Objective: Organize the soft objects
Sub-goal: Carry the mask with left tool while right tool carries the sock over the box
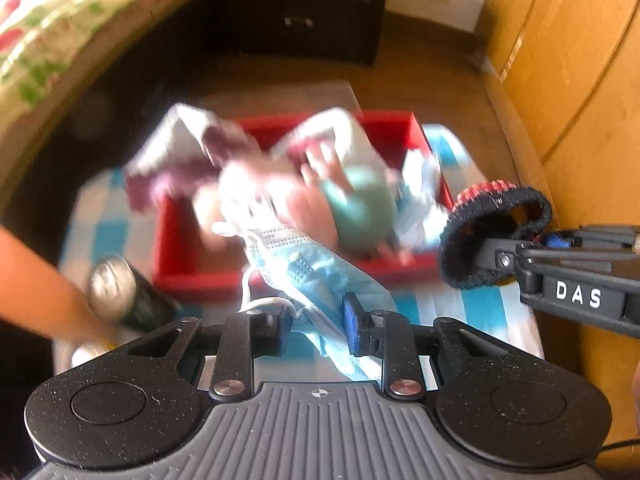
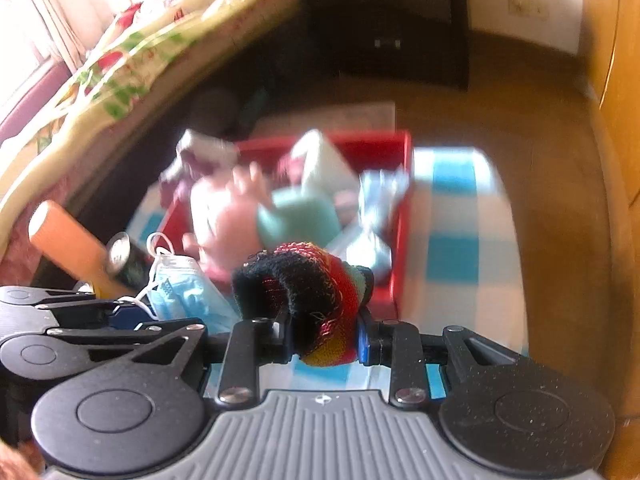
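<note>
A: Left gripper (image 1: 318, 330) — clamped on a blue face mask (image 1: 316, 276), white ear loops dangling beside the left finger. Raised above a blue-and-white checked cloth (image 1: 476, 300), just in front of a red tray (image 1: 192, 276).

B: Right gripper (image 2: 322, 334)?

A: Clamped on a knitted band (image 2: 320, 292), black with red and yellow. Seen from the left wrist as an open ring (image 1: 494, 232) pinched at the fingertips, hanging near the tray's right front corner.

B: Any legible writing?

A: Only "DAS" (image 1: 578, 295), white capitals on the side of the right gripper. Nothing else readable; background smeared with blur.

B: Inside the tray?

A: Heaped with soft items: a pale pink plush shape (image 2: 224, 216), a teal-green block (image 2: 300, 218), white and maroon fabric (image 1: 176, 160), more pale blue masks (image 2: 380, 196) at the right. Exact arrangement lost in blur.

B: Around it?

A: A dark can with a silver top (image 1: 120, 292) left of the tray, touching an orange cylinder (image 2: 68, 240). Floral bedding (image 2: 120, 60) at upper left, a dark drawer cabinet (image 1: 304, 8) behind, wooden panels (image 1: 580, 80) at right.
</note>
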Motion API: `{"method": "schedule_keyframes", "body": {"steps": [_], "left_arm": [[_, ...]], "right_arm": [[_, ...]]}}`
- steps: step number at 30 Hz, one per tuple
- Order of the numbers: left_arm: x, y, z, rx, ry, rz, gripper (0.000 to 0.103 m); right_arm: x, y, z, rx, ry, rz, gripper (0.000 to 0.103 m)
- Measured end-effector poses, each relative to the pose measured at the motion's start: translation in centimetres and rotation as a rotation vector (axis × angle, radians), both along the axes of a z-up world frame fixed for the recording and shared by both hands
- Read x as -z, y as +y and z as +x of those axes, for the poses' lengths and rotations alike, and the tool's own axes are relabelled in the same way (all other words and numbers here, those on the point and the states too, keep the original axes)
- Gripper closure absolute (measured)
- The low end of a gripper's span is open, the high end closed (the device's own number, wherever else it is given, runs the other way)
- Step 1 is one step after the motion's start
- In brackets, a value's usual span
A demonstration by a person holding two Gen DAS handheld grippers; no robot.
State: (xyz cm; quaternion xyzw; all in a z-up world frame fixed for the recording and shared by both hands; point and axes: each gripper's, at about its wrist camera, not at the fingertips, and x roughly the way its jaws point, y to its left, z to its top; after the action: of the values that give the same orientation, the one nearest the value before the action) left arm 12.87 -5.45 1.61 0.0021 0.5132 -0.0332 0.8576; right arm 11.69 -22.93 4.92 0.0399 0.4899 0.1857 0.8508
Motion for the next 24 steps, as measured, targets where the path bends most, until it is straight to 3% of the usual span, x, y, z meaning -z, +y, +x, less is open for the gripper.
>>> {"method": "schedule_keyframes", "body": {"steps": [7, 14, 17, 21, 24], "left_arm": [[-2.4, 0.7, 6.1, -0.048, -0.056, 0.051, 0.076], [-0.6, 1.4, 11.4, -0.098, -0.058, 0.072, 0.075], [0.5, 1.8, 13.0, -0.13, -0.049, 0.054, 0.069], [1.8, 2.0, 14.1, -0.138, -0.03, 0.046, 0.068], [2.1, 1.9, 14.2, -0.139, -0.027, 0.054, 0.065]], "right_arm": [[-1.4, 2.2, 5.0, 0.032, -0.046, -0.028, 0.096], [0.7, 3.7, 9.0, 0.044, -0.028, -0.084, 0.096], [2.3, 4.1, 10.0, 0.043, -0.003, -0.087, 0.095], [3.5, 4.2, 10.7, 0.052, 0.005, -0.094, 0.085], [3.7, 4.1, 11.0, 0.052, 0.0, -0.104, 0.085]]}}
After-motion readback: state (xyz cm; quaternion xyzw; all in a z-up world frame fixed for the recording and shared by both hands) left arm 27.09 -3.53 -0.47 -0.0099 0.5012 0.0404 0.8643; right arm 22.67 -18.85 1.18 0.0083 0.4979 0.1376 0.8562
